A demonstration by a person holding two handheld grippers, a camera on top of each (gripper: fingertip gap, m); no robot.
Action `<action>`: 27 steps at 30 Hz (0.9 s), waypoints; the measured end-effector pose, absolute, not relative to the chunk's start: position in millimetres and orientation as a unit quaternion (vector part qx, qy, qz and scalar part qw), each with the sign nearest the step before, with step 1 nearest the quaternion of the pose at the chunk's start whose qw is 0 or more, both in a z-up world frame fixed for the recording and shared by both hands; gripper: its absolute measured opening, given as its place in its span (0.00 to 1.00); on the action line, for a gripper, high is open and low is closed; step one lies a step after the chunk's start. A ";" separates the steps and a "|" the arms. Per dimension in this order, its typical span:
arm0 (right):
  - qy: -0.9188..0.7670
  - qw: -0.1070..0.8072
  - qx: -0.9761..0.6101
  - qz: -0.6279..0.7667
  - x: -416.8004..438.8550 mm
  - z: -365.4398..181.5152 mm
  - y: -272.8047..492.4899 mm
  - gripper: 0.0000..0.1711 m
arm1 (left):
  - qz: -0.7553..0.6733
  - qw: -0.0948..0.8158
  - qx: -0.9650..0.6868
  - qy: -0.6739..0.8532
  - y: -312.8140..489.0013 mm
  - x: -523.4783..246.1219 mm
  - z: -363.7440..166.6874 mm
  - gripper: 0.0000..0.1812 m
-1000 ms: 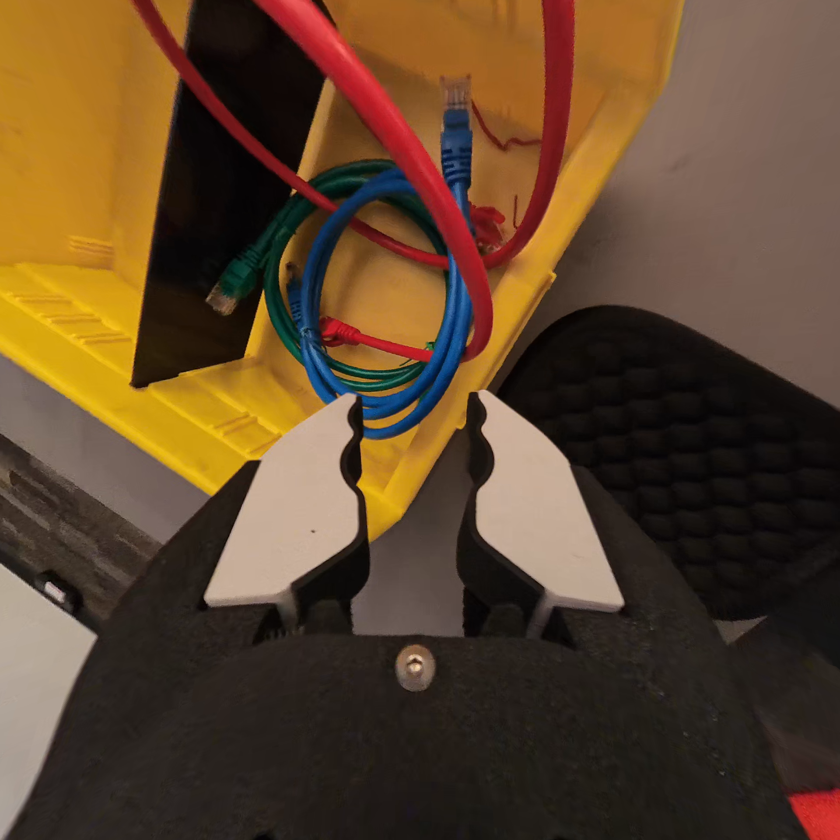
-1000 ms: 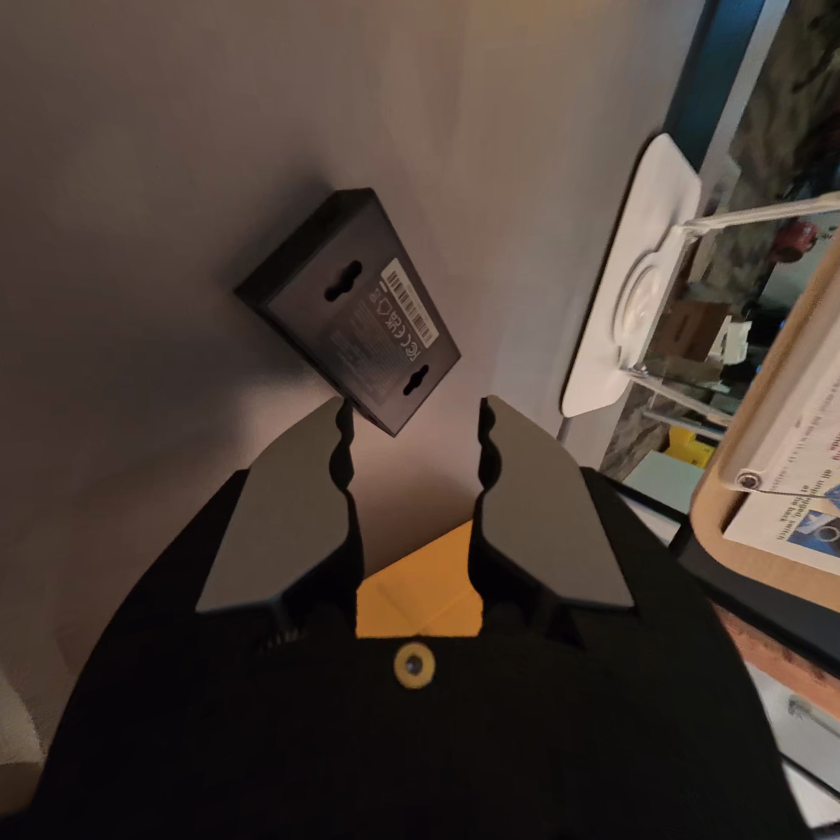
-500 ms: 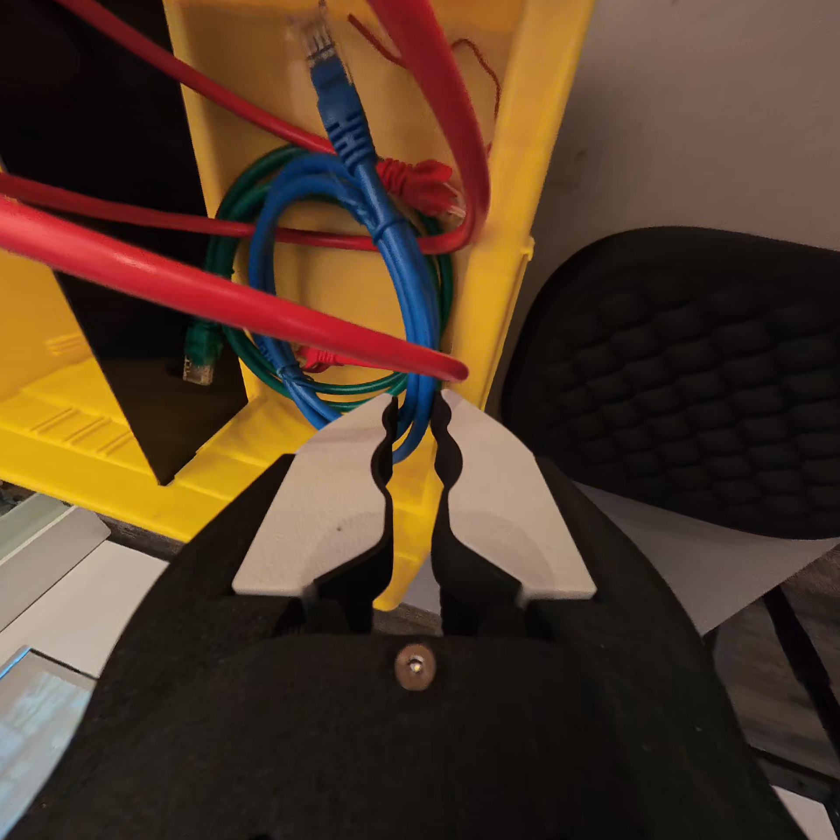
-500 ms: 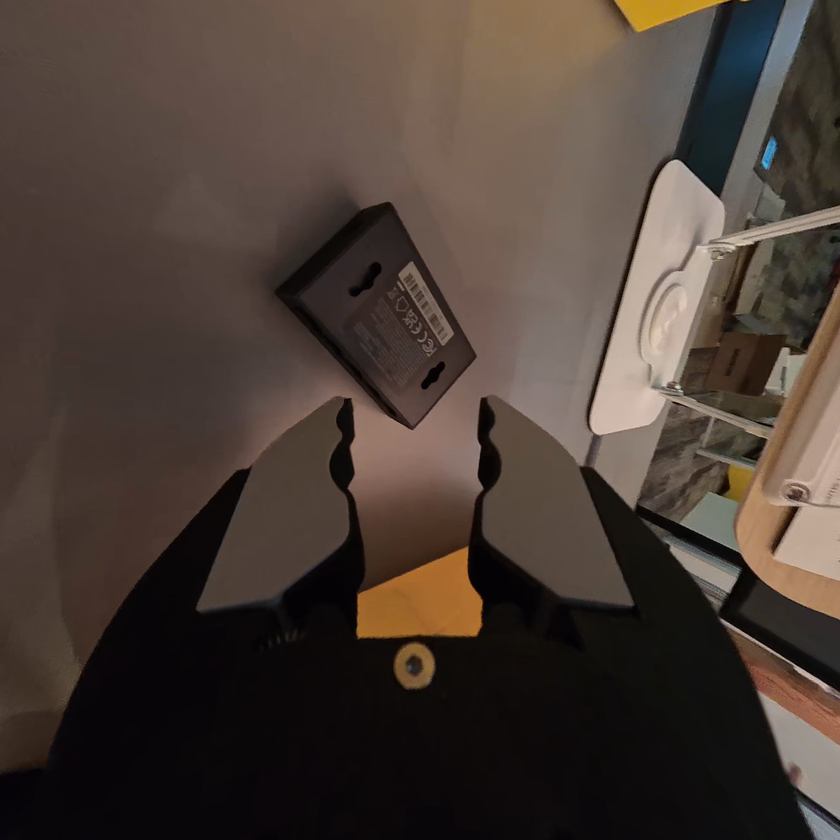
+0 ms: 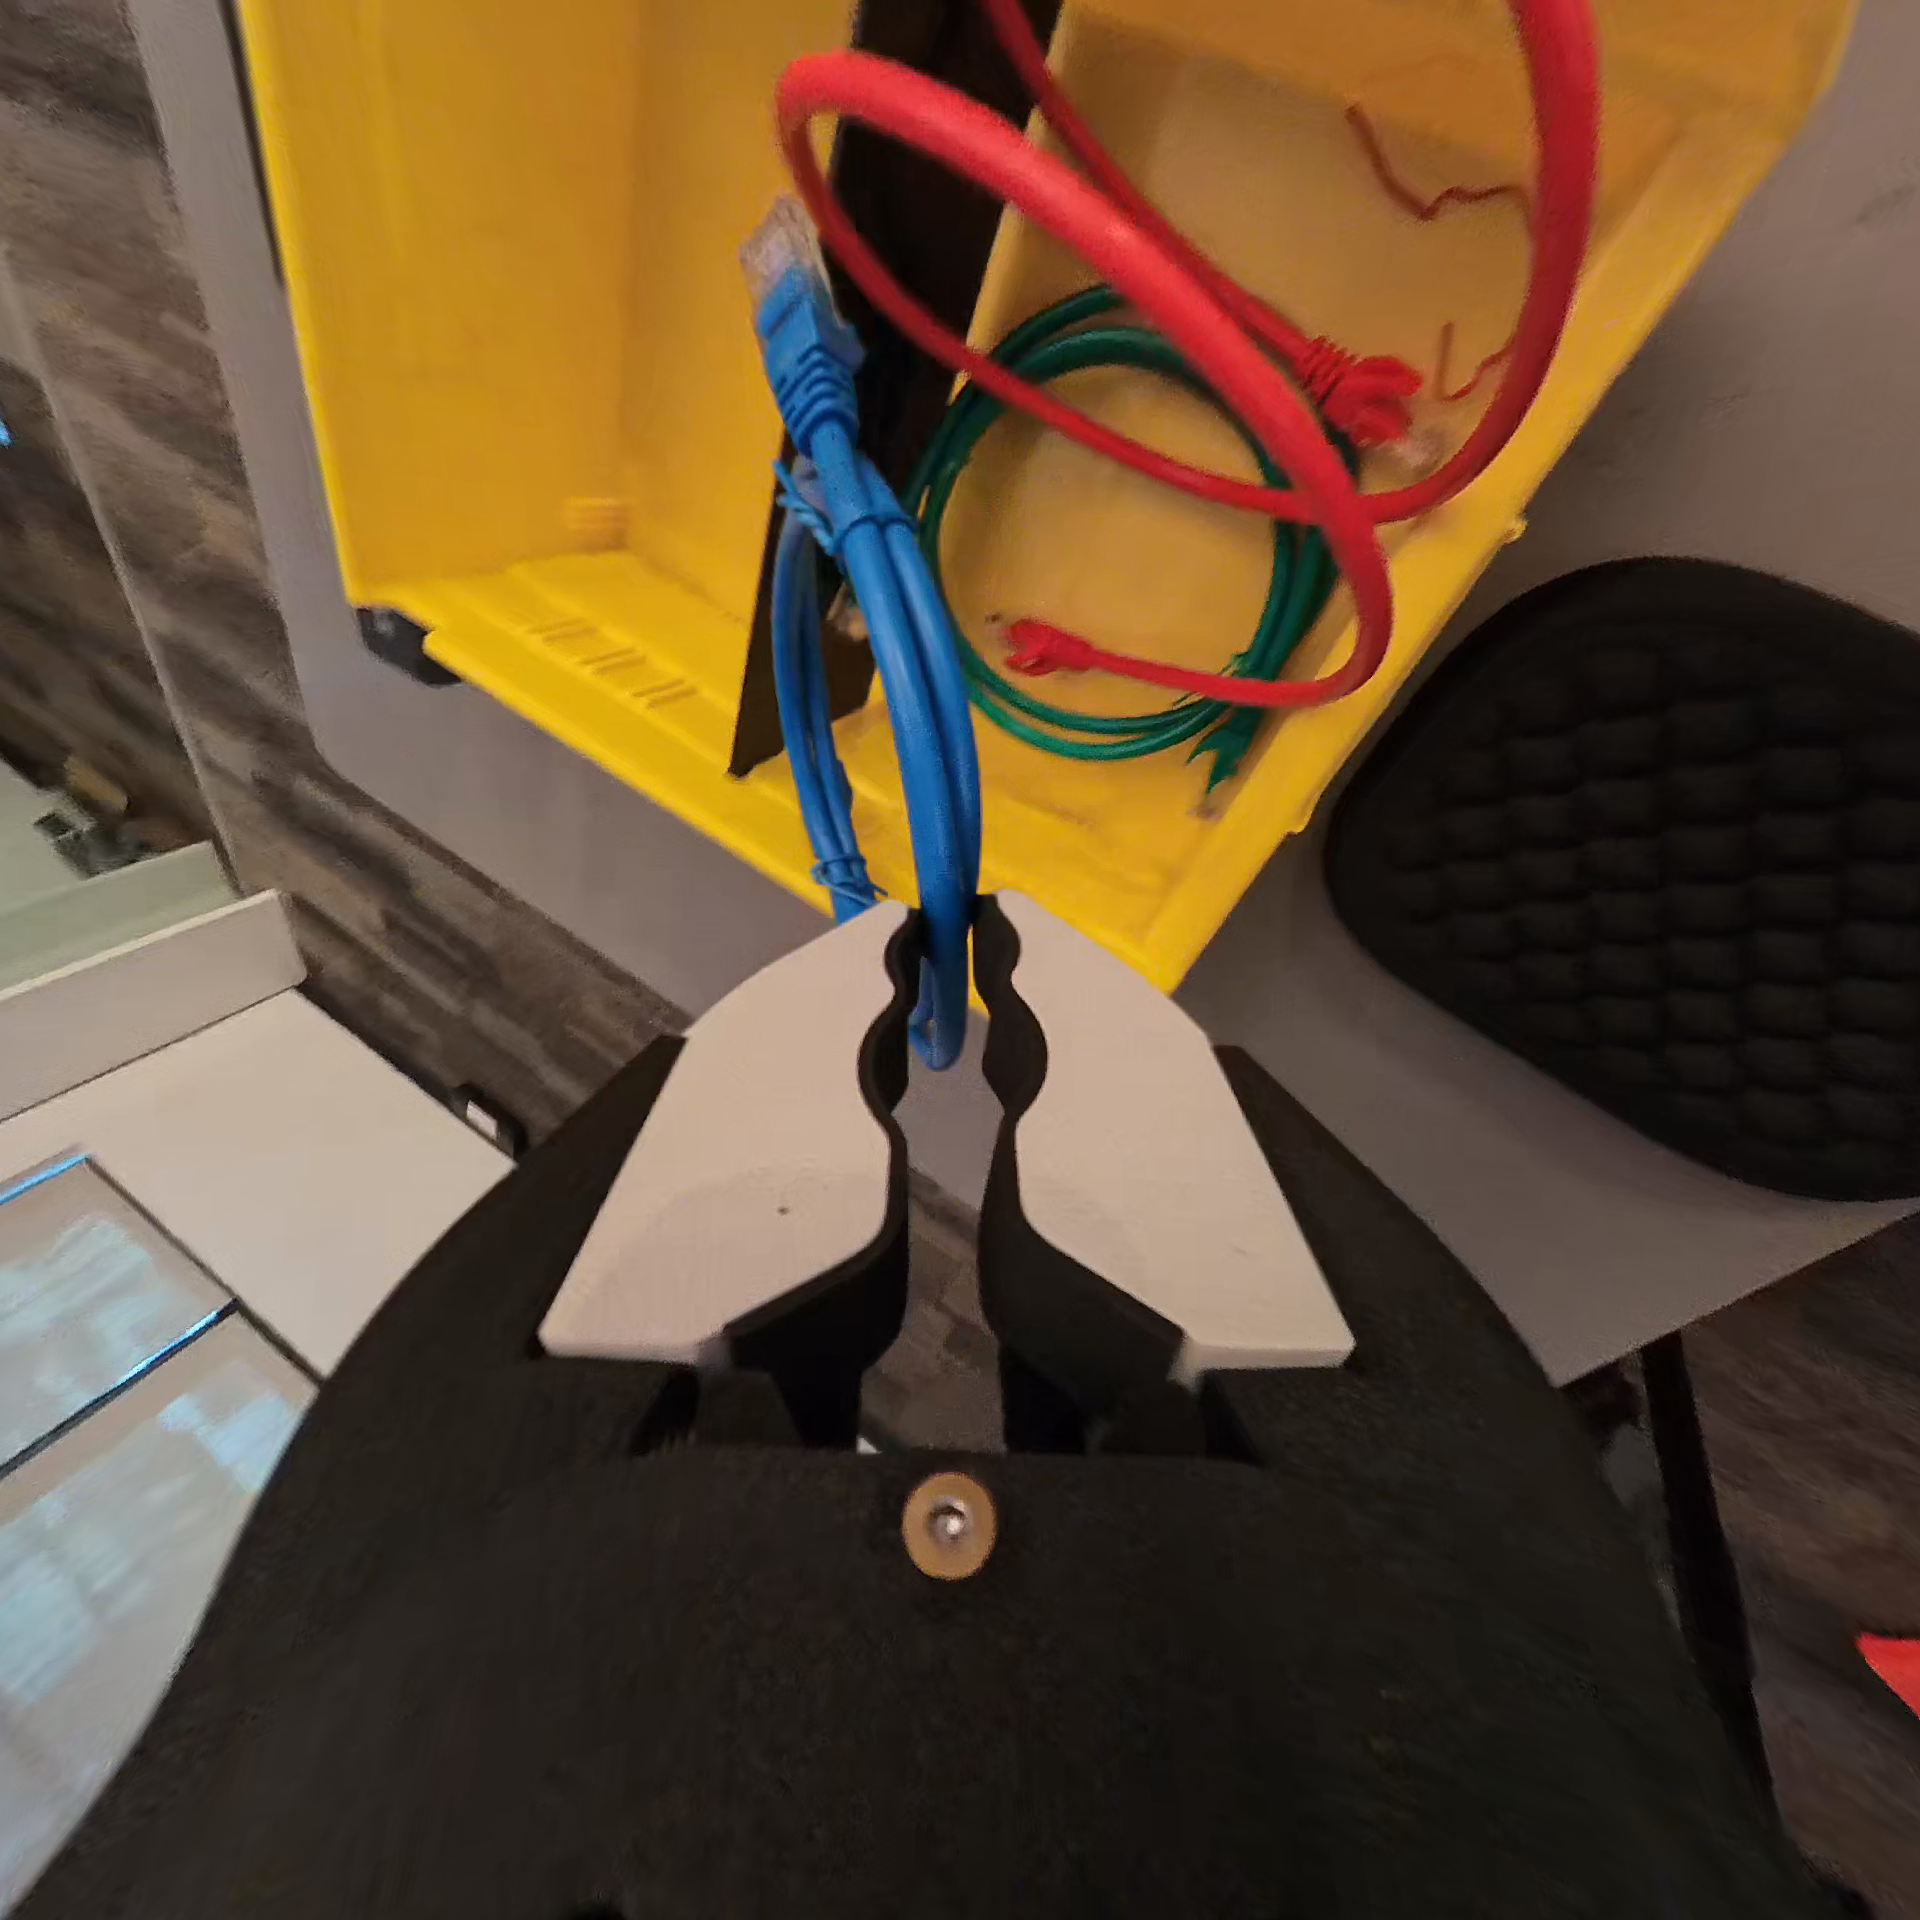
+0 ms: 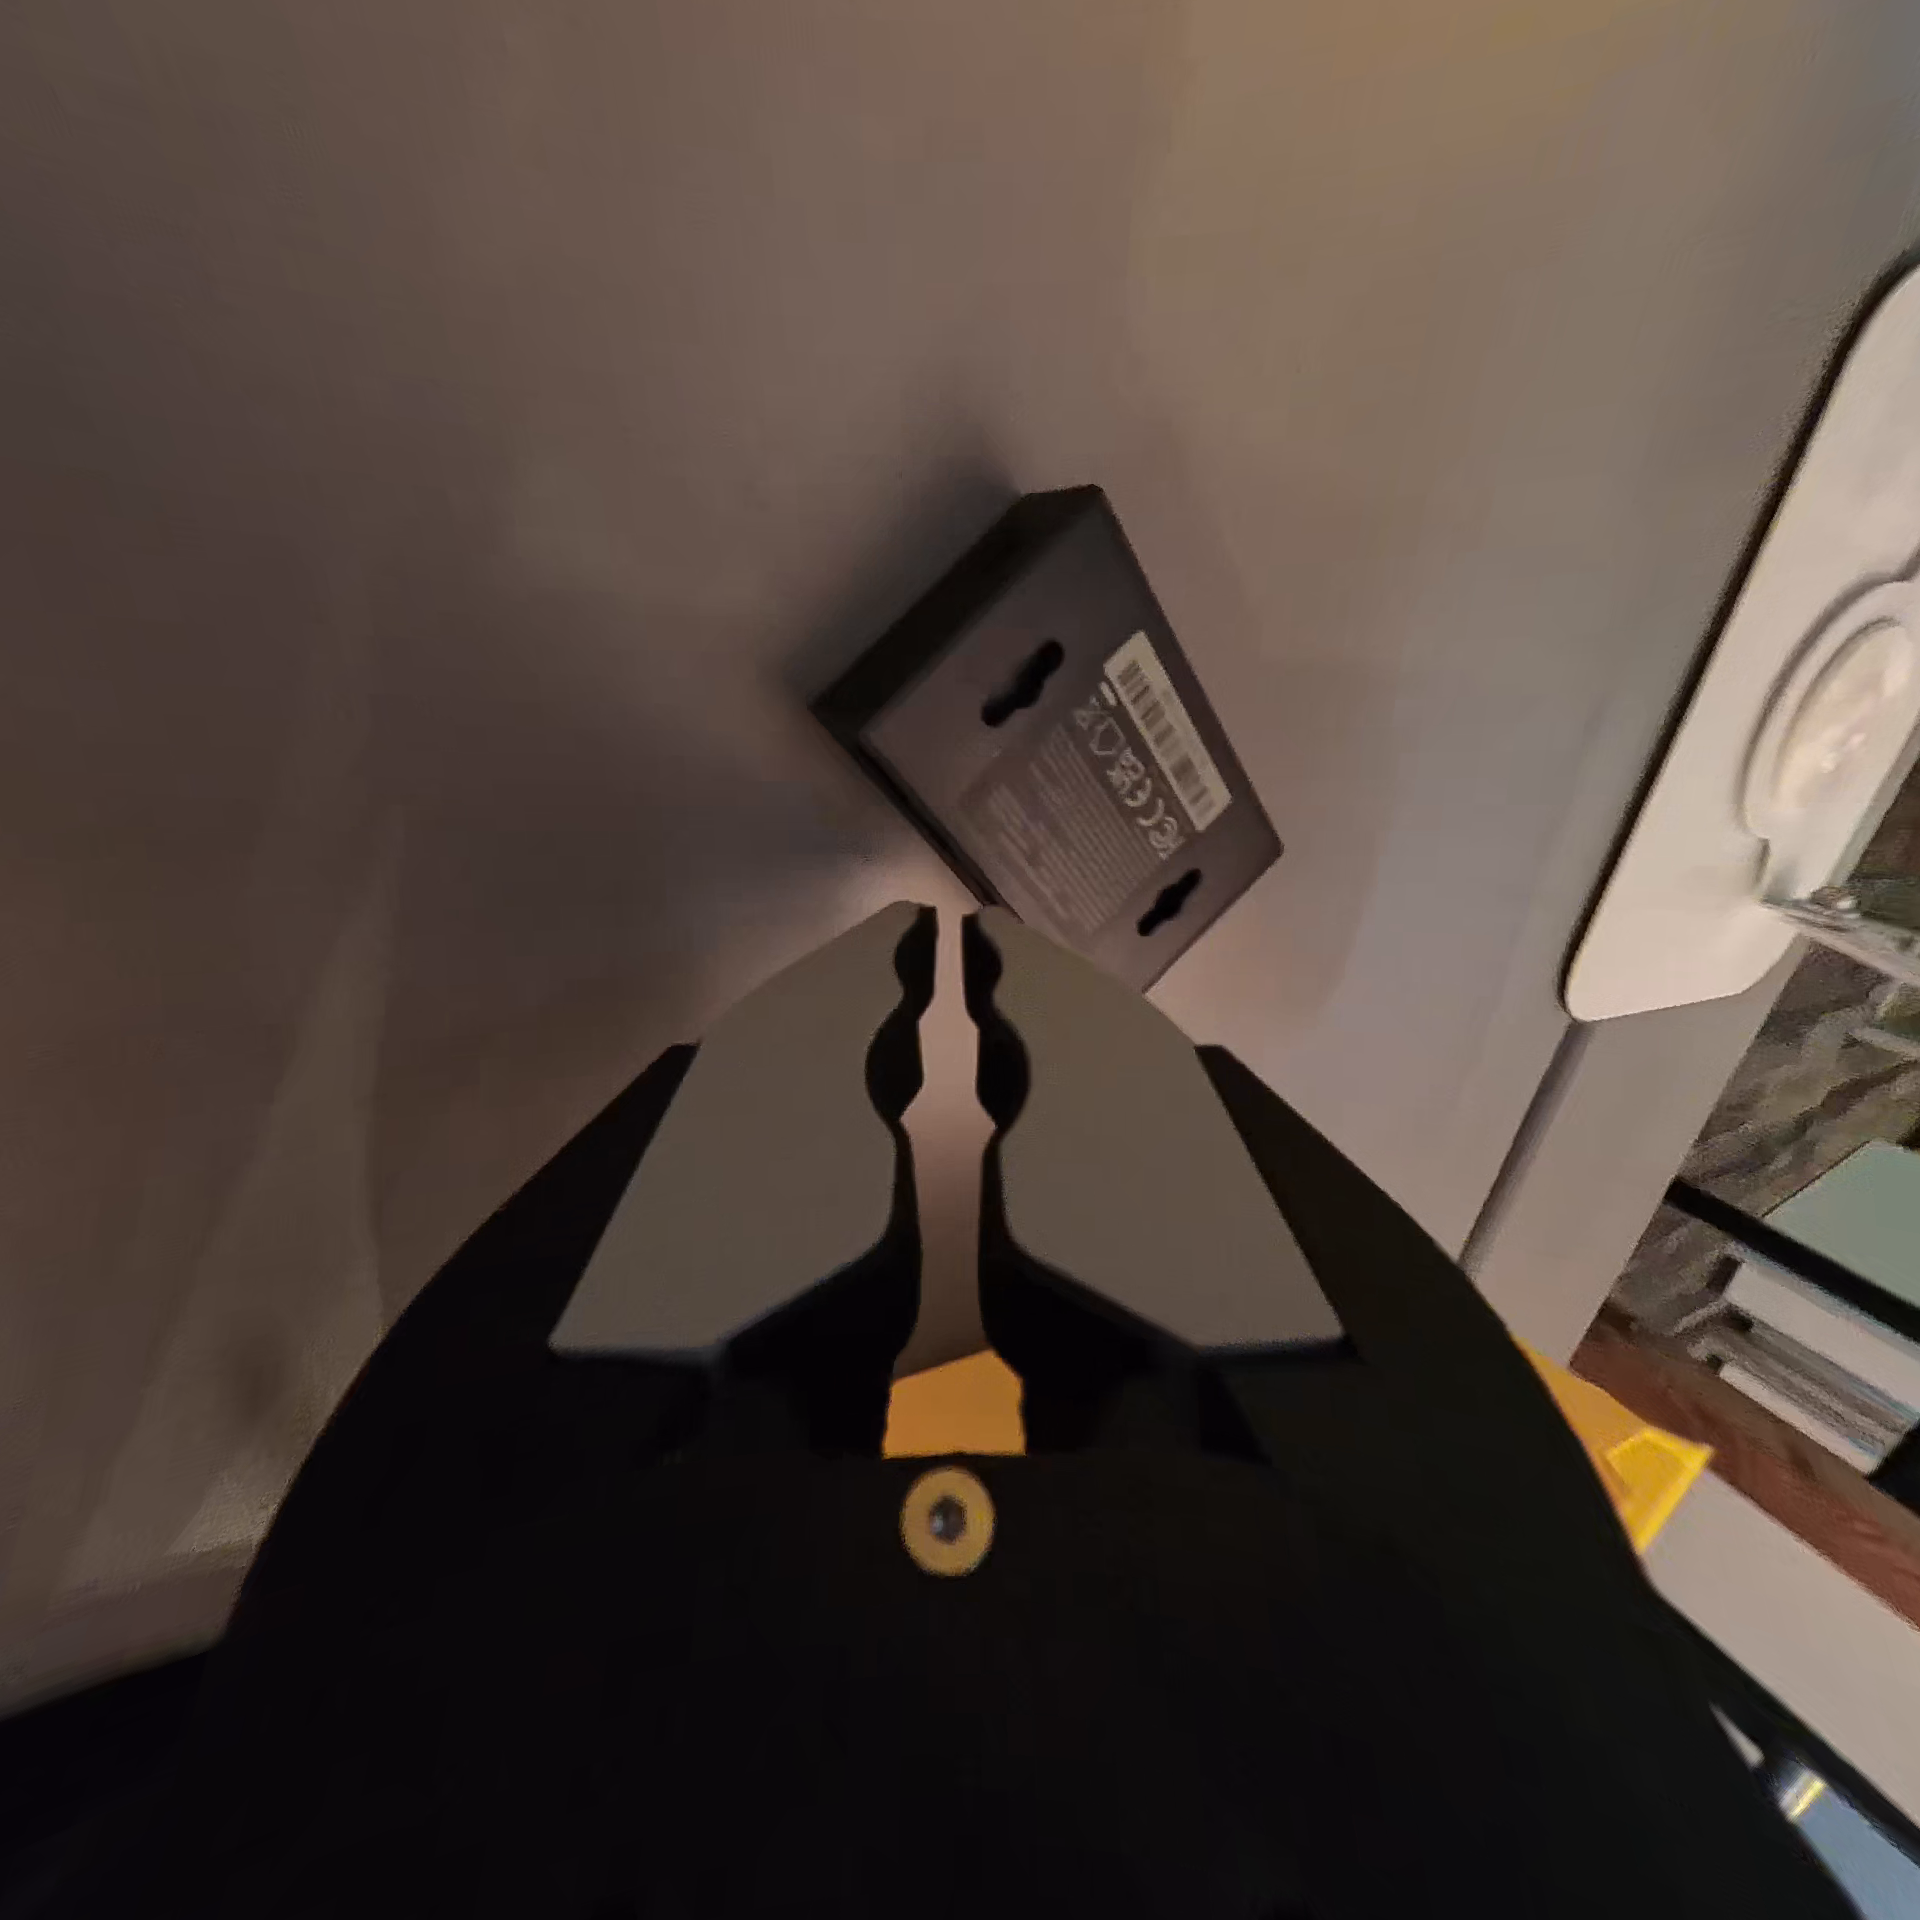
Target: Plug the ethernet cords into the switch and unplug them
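Observation:
My left gripper (image 5: 943, 920) is shut on the coiled blue ethernet cord (image 5: 914, 665) and holds it up in front of the yellow bin (image 5: 488, 416), its clear plug (image 5: 779, 249) pointing up. A green cord coil (image 5: 1122, 717) and a red cord (image 5: 1143, 270) lie in the bin's right compartment. The black switch (image 6: 1049, 748) lies label side up on the grey table in the right wrist view. My right gripper (image 6: 948, 920) is shut and empty, just short of the switch's near left corner.
A black divider (image 5: 883, 197) splits the bin. A black quilted pad (image 5: 1662, 883) lies right of the bin. A white base with a clear stand (image 6: 1787, 665) sits right of the switch. The table edge (image 6: 1538, 1132) runs close on the right.
My left gripper closed on the blue cord and lifted it out of the bin. My right gripper closed empty, and the switch now sits to the upper right of its tips.

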State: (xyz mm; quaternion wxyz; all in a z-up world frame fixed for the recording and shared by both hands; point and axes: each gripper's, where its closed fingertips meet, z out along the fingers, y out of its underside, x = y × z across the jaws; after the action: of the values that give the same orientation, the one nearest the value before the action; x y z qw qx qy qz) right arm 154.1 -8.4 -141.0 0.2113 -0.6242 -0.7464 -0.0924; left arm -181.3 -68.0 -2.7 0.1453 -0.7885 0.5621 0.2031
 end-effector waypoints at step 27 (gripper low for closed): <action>-0.515 0.379 -0.761 0.110 208.6 10.0 16.8 0.12 | 0.177 0.337 -0.687 0.619 -111.5 8.2 42.9 0.05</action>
State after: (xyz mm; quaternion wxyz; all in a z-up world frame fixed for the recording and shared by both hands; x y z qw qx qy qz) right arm 208.6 16.8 10.0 0.3787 -0.7614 -0.5146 0.1101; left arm 8.2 -111.5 42.9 0.3368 -0.6871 0.6188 0.1774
